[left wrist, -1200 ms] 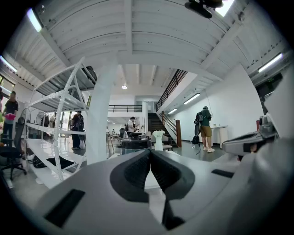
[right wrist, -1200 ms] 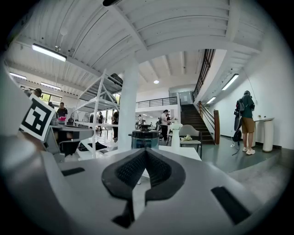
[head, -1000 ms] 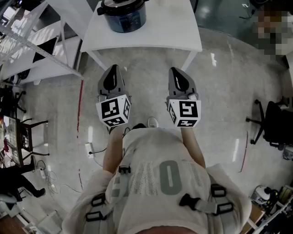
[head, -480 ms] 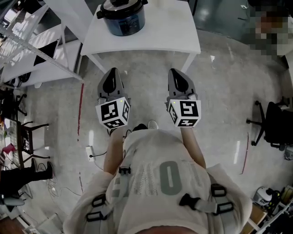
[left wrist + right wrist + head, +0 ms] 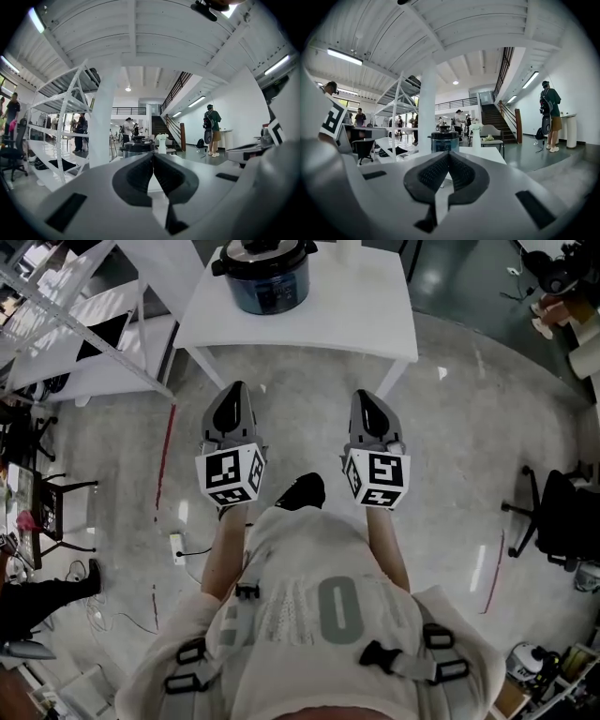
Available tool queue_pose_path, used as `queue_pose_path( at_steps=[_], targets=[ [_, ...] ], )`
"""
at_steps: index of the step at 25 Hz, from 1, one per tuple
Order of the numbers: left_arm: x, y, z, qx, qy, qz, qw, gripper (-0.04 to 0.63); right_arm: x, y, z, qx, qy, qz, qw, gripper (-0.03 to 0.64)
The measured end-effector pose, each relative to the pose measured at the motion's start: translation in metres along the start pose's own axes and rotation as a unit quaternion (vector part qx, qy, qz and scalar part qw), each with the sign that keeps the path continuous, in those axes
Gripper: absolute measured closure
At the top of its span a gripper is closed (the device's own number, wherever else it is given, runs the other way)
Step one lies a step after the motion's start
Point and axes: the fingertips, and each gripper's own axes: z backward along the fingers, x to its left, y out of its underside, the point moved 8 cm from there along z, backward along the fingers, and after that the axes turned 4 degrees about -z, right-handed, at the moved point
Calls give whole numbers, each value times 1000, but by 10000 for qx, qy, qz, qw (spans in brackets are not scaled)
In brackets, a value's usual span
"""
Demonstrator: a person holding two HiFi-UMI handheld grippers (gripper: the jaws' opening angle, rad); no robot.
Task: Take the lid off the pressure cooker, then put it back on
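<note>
We stand on a pale polished floor (image 5: 450,427), white shelving (image 5: 103,343) at far left. Ahead, a white tabletop (image 5: 347,315) carries the pressure cooker (image 5: 269,282) at its far left, lid (image 5: 265,251) on. Our left claw (image 5: 235,390) and right claw (image 5: 363,396) are pressed together, empty, well short of it.

Pressure cooker (image 5: 263,282): far rim cut by top edge, head view; lower body hidden behind left gripper (image 5: 153,157), own view; white table (image 5: 309,320) far side cropped.

Lidded pressure cooker (image 5: 268,279) sits on white table (image 5: 361,307).
</note>
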Motion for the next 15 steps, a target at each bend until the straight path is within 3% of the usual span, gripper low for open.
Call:
queue_pose_path(
  at_steps=[4,15],
  targets=[
    [9,0,-6,82,-146,159,9997,577,-1,-1,2,-33,-72,-19,10000,611],
    [7,-9,-21,3,-139,79,9999,577,-8,0,-18,-12,-180,-124,9998,611]
  ],
)
